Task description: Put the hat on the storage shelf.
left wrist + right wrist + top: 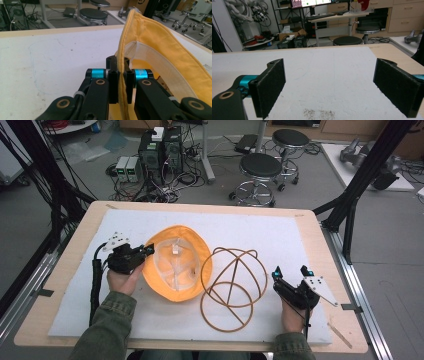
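On the white mat [280, 235], centre frame: left gripper [119, 75] pinches only the yellow hat [177, 265] brim's edge, which may slip free when lifted; right gripper [291, 273] gapes wide, empty.

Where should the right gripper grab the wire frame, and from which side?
Judging by its pose, take the near loop of the wire frame where it lies flat on the white mat, coming from its right side. The open right gripper sits there with bare mat between, and the thin wire suits a pinch across it.
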